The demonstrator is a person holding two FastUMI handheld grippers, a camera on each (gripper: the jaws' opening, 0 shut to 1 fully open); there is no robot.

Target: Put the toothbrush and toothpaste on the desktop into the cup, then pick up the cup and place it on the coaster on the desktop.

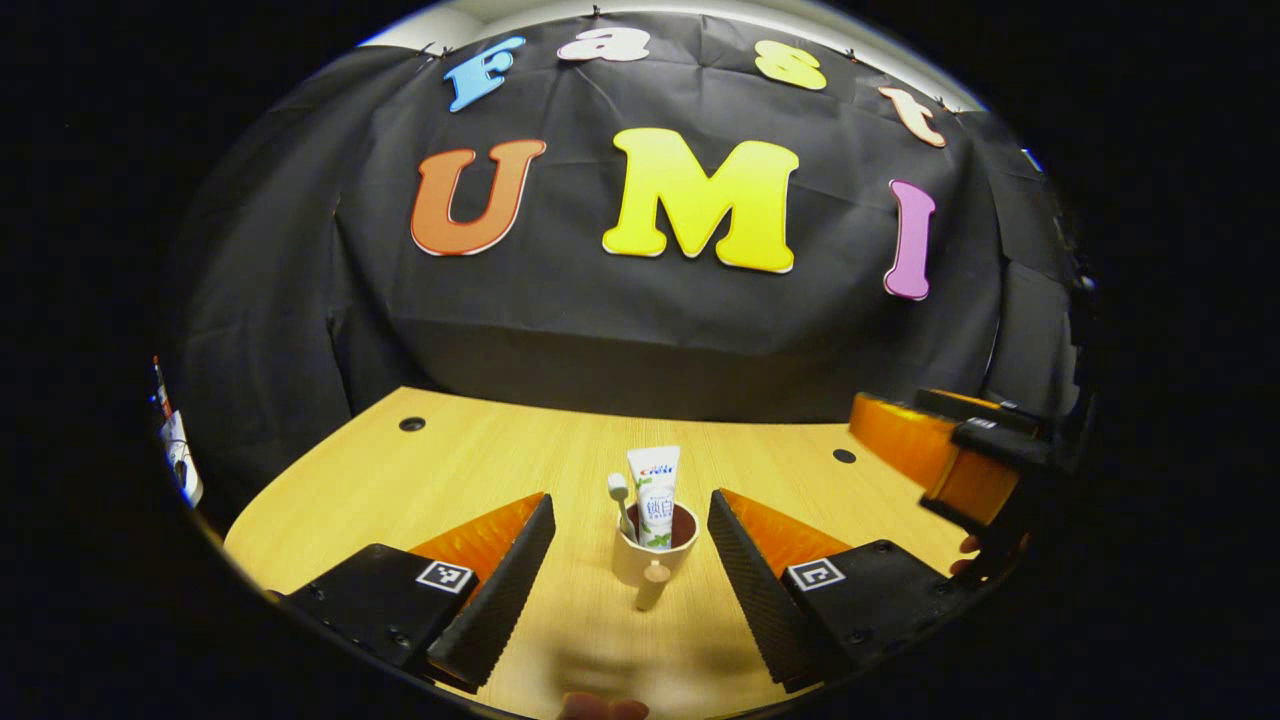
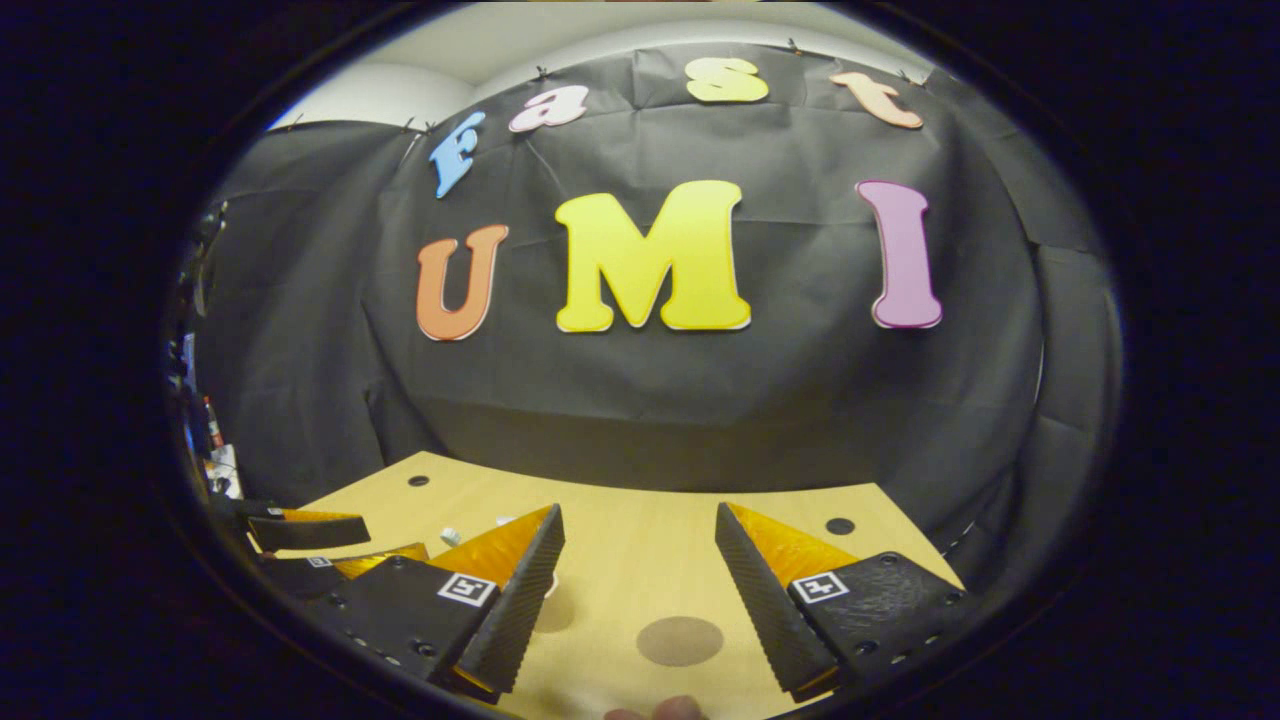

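In the left gripper view, the left gripper (image 1: 632, 560) sits at the bottom of the frame with its fingers spread wide, holding nothing. Between them, at lower centre, a cream cup (image 1: 655, 552) stands upright on the wooden desktop (image 1: 480, 470) — its handle points toward the camera. The toothpaste (image 1: 654, 493) tube stands in the cup, and the toothbrush (image 1: 621, 503) leans beside it on the left, head up. At the right edge of the frame the right gripper (image 1: 950, 455) hovers above the desktop; I cannot tell its finger spacing from here.

In the right gripper view, the right gripper (image 2: 640, 575) takes up the bottom of the frame, fingers wide apart and empty. A round brown coaster (image 2: 680, 640) lies flat on the desktop (image 2: 640, 540) between them, at lower centre. The left gripper (image 2: 305, 545) shows at the lower left — the cup there is mostly hidden behind the near finger.
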